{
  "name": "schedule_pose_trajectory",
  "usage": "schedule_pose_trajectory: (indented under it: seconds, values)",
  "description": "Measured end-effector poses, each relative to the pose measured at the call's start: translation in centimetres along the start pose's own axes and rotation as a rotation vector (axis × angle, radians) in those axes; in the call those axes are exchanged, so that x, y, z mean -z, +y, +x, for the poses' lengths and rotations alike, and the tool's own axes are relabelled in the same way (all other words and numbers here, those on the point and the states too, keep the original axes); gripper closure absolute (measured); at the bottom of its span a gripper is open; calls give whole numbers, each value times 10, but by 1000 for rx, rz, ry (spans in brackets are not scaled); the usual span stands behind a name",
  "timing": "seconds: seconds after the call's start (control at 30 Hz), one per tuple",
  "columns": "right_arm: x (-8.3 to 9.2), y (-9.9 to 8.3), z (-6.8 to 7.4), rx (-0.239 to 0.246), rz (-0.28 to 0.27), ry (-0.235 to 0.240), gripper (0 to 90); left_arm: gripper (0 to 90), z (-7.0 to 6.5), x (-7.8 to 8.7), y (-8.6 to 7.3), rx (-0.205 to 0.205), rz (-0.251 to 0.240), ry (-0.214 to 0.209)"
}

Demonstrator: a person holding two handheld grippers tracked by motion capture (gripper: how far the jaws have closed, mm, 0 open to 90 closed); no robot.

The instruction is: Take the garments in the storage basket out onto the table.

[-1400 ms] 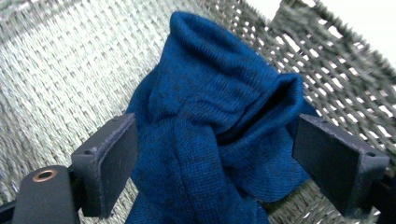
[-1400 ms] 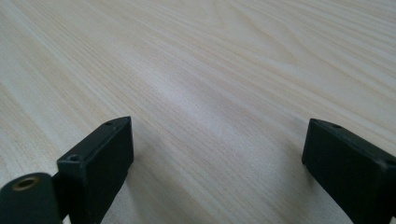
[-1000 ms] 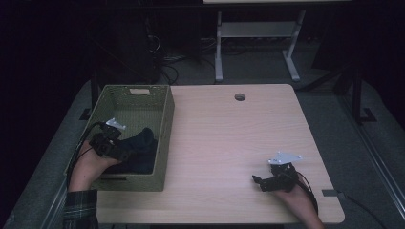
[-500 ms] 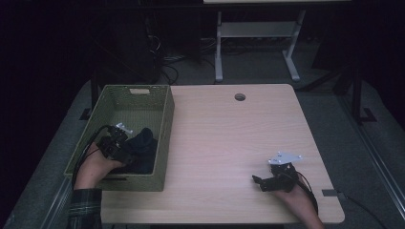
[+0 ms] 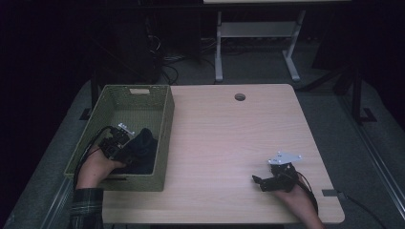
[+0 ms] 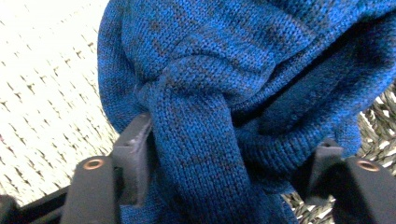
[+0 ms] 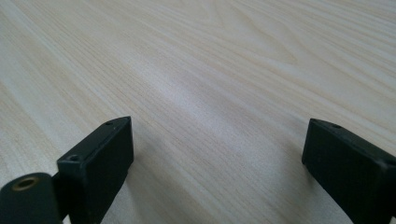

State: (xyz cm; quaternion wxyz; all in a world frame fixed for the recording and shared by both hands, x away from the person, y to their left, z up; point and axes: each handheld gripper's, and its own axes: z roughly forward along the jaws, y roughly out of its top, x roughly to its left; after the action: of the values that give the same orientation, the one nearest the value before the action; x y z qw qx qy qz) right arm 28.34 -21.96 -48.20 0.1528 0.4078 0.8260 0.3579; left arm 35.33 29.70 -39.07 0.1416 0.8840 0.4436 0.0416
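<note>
Blue knit in the basket, left gripper closing around it.

One blue knit (image 6: pixel 219 93) lies bunched in the near right part of one green woven basket (image 5: pixel 165 138), which sits at the table's left edge. The left gripper (image 5: pixel 125 149) reaches into the basket; its jaws have just been closing, a thick fold of the knit sits between them, the left jaw touches the fabric, and whether the right one presses is unclear. The right gripper (image 5: pixel 261 182) rests low over bare wood near the table's front right corner, well apart from the basket, jaws wide with nothing between them. The one table (image 5: pixel 229 138) is pale wood grain with one round hole (image 5: pixel 239 97) near its far edge. Beyond lie a dark room, grey floor, one white frame (image 5: pixel 255 33) and cables (image 5: pixel 167 67).
</note>
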Motion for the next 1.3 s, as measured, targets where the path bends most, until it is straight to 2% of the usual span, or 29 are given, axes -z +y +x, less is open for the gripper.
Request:
schedule_pose_trajectory:
  seconds: [0.27, 0.4, 0.77, 0.93, 1.3]
  values:
    - [0, 0, 0, 2, -1, 0, 86, 523, 3, 1, 0, 29, -4, -15]
    - [0, 0, 0, 1, -2, -1, 86, 559, 4, 4, 1, 31, -9, -22]
    - [0, 0, 0, 1, -1, -1, 86, 565, 5, 26, 6, 13, -40, -28]
    - [0, 0, 0, 1, -1, -1, 86, 565, 6, 46, 10, -4, -61, -25]
    - [0, 0, 0, 2, -2, -1, 86, 564, 8, 73, 15, -18, -90, -7]
